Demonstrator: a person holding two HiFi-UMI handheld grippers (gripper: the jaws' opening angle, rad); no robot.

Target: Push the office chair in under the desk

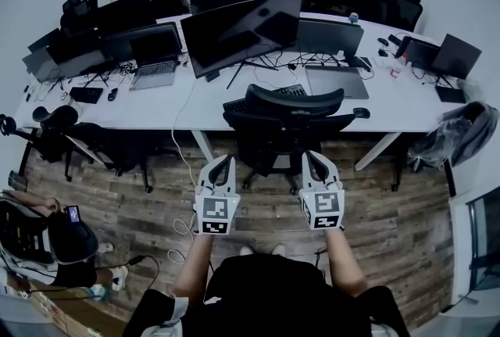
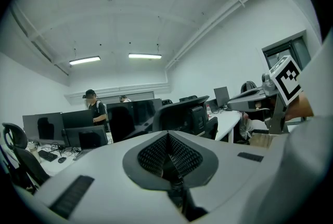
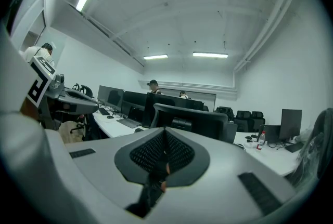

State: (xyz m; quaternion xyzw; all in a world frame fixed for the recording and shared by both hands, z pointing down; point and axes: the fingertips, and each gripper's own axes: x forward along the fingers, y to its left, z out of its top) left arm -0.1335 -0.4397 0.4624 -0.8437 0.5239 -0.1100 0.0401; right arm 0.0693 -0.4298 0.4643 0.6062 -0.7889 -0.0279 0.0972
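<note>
A black mesh office chair (image 1: pixel 285 112) stands in the middle of the head view, its back and headrest against the front edge of the white desk (image 1: pixel 199 97). Just behind it, over the wooden floor, my left gripper (image 1: pixel 221 162) and right gripper (image 1: pixel 315 158) point at the chair's left and right sides. Both are shut and hold nothing. In the left gripper view, the left gripper (image 2: pixel 167 153) has its jaws together, with the chair's back (image 2: pixel 182 114) a short way beyond them. The right gripper (image 3: pixel 164 147) faces the same chair back (image 3: pixel 192 121) in its own view.
A large curved monitor (image 1: pixel 242 30) and a keyboard sit on the desk ahead, with a laptop (image 1: pixel 156 69) further left. More black chairs (image 1: pixel 55 128) stand at the left. A person (image 1: pixel 66 238) sits low at the left. A white cable (image 1: pixel 183 226) lies on the floor.
</note>
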